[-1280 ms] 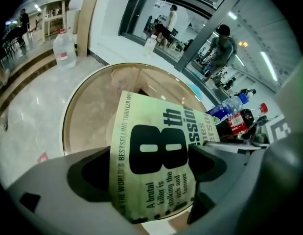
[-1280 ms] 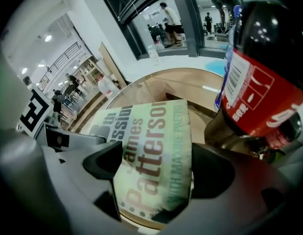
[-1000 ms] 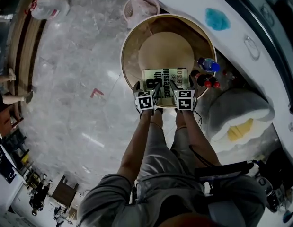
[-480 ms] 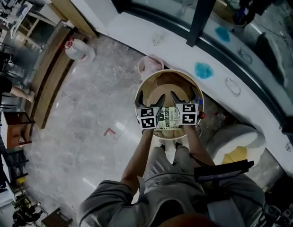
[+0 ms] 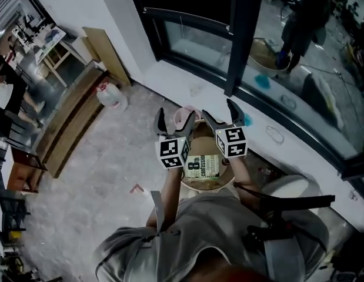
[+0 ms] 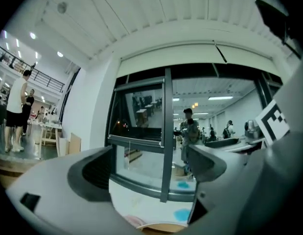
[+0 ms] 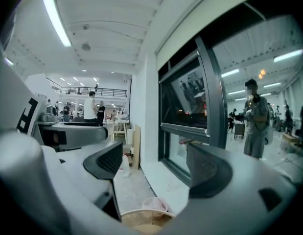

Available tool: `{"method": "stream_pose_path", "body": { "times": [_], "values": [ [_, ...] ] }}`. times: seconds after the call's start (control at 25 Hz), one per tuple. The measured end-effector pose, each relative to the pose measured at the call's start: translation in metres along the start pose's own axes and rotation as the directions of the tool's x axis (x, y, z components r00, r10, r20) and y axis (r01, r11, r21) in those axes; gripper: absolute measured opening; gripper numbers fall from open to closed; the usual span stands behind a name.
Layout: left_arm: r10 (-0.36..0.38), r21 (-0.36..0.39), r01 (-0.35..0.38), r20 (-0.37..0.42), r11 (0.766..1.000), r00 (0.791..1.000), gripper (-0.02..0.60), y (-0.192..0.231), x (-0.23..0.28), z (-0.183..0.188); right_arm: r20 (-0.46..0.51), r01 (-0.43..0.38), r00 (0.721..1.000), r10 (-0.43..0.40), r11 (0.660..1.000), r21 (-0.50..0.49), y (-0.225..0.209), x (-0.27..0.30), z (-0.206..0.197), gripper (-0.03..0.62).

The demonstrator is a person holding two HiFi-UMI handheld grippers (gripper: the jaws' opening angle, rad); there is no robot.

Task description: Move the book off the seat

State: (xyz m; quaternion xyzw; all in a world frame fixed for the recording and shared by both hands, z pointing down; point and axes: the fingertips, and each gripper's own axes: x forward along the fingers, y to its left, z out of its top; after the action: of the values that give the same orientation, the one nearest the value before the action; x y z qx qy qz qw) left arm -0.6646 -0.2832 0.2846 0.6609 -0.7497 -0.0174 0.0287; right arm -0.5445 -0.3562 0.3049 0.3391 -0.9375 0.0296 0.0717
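Book is lying cover-up on the round seat, long side running left-right in the head view (the cubes cover its top edge). Left gripper and right gripper hover above it, jaws wide apart and empty. Only the head view shows the book; the gripper views catch the window and a sliver of seat rim.
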Motion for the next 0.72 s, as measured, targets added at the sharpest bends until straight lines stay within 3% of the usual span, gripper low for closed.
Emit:
{"method": "stream_pose_path", "body": {
  "times": [0.16, 0.32, 0.36, 0.4, 0.44, 0.72],
  "values": [
    [-0.009, -0.026, 0.009, -0.003, 1.0, 1.0, 0.474, -0.003, -0.012, -0.002, 0.01, -0.024, 1.0, 0.024, 1.0, -0.013, 0.012, -0.014, 0.001, 0.407],
    [-0.029, -0.049, 0.03, 0.017, 0.998, 0.999, 0.472, -0.009, -0.016, -0.002, -0.044, -0.059, 0.997, 0.058, 0.998, -0.022, 0.02, -0.018, -0.012, 0.398],
    [-0.032, -0.051, 0.034, 0.025, 0.998, 0.999, 0.472, -0.01, -0.017, 0.0, -0.05, -0.047, 0.998, 0.046, 0.999, -0.025, 0.018, -0.021, -0.013, 0.357],
    [-0.035, -0.053, 0.037, 0.031, 0.998, 0.999, 0.472, -0.011, -0.018, 0.001, -0.045, -0.026, 0.999, 0.025, 0.999, -0.023, 0.013, -0.024, -0.011, 0.203],
    [-0.038, -0.056, 0.04, 0.035, 0.998, 0.999, 0.472, -0.012, -0.019, 0.001, -0.034, -0.006, 0.999, 0.005, 1.0, -0.017, 0.009, -0.028, -0.009, 0.127],
    [-0.061, -0.057, 0.063, 0.037, 0.996, 0.997, 0.469, -0.016, -0.022, -0.003, 0.035, 0.069, 0.997, -0.068, 0.998, -0.011, -0.009, -0.036, 0.008, 0.047]
  ]
}}
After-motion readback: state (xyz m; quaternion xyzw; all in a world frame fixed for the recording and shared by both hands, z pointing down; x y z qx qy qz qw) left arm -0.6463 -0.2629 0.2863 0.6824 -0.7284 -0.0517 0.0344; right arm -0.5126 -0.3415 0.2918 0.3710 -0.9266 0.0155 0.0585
